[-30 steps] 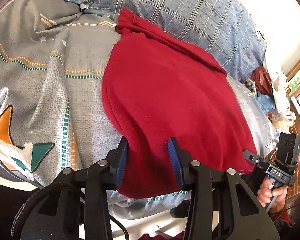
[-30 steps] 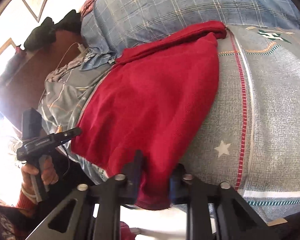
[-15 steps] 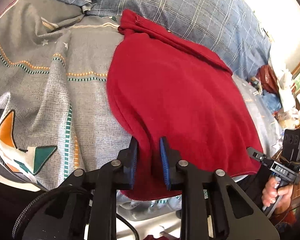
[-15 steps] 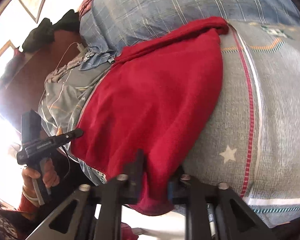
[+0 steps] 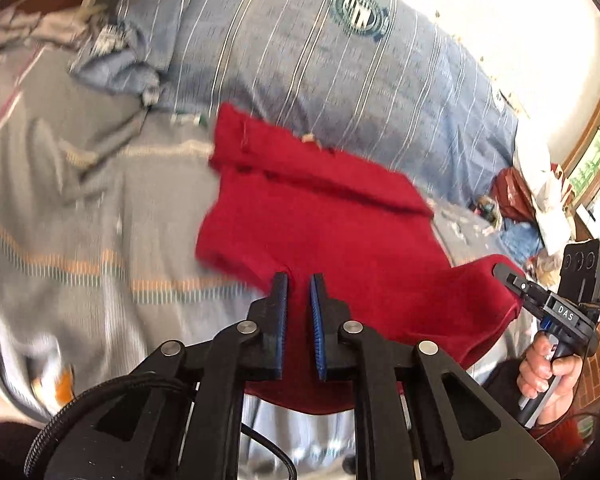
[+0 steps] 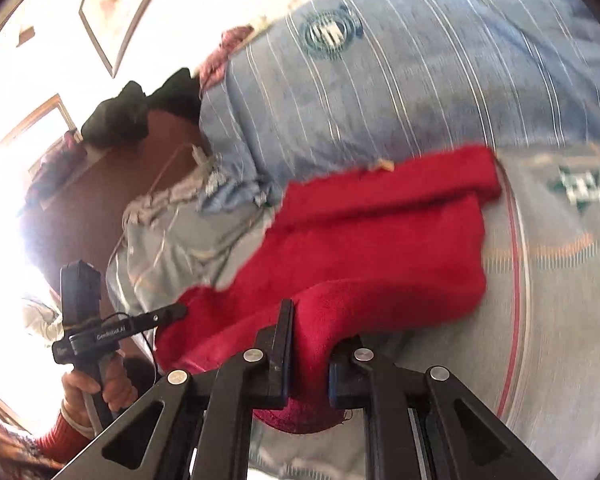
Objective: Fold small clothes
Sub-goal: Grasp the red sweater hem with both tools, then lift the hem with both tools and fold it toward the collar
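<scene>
Cloth pinched in both tools — left, right.

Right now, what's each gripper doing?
Left gripper: shut on the red garment.
Right gripper: shut on the red garment's other near corner.

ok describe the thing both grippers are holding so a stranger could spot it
On the bed's grey patterned sheet, below the blue striped quilt, lies a red fleece garment. The left gripper and right gripper pinch its near edge. It is the only solid red cloth on the bedding.
</scene>
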`<state>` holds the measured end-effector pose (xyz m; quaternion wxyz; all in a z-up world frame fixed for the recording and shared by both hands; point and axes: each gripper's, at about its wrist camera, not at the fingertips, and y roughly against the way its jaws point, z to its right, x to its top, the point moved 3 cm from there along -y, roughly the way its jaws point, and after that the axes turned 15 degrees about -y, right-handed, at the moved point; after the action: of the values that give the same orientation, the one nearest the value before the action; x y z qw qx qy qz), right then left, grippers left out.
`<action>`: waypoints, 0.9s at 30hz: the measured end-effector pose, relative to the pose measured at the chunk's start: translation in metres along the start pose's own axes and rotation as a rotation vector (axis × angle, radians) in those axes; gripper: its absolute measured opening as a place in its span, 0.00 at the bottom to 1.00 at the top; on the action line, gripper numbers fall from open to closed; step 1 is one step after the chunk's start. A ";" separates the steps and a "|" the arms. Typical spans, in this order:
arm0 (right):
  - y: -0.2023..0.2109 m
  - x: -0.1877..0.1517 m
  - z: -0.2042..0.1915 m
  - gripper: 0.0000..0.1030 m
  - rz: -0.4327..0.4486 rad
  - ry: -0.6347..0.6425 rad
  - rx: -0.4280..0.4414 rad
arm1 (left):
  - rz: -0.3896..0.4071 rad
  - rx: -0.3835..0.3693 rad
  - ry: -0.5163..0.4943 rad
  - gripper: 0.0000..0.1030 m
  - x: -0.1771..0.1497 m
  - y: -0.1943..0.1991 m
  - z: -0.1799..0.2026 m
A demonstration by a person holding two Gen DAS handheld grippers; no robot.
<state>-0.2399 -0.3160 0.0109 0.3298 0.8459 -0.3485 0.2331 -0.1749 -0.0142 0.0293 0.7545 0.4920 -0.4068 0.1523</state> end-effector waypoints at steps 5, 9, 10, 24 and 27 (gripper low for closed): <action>-0.015 0.042 0.001 0.11 0.072 -0.006 -0.018 | 0.060 0.006 -0.026 0.06 0.050 -0.017 -0.007; -0.032 0.070 0.010 0.11 0.100 -0.021 -0.058 | 0.064 0.021 -0.025 0.05 0.074 -0.042 -0.015; -0.038 0.076 0.013 0.11 0.104 -0.029 -0.070 | 0.066 0.024 -0.018 0.05 0.080 -0.047 -0.018; -0.095 0.157 0.044 0.11 0.151 -0.031 -0.205 | 0.058 0.128 -0.030 0.04 0.149 -0.120 -0.057; -0.111 0.175 0.057 0.11 0.153 -0.039 -0.242 | 0.049 0.126 -0.039 0.04 0.160 -0.133 -0.061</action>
<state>-0.0348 -0.3736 0.0382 0.4038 0.7751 -0.4440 0.1976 0.0373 -0.0508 0.0580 0.7102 0.5310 -0.4229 0.1866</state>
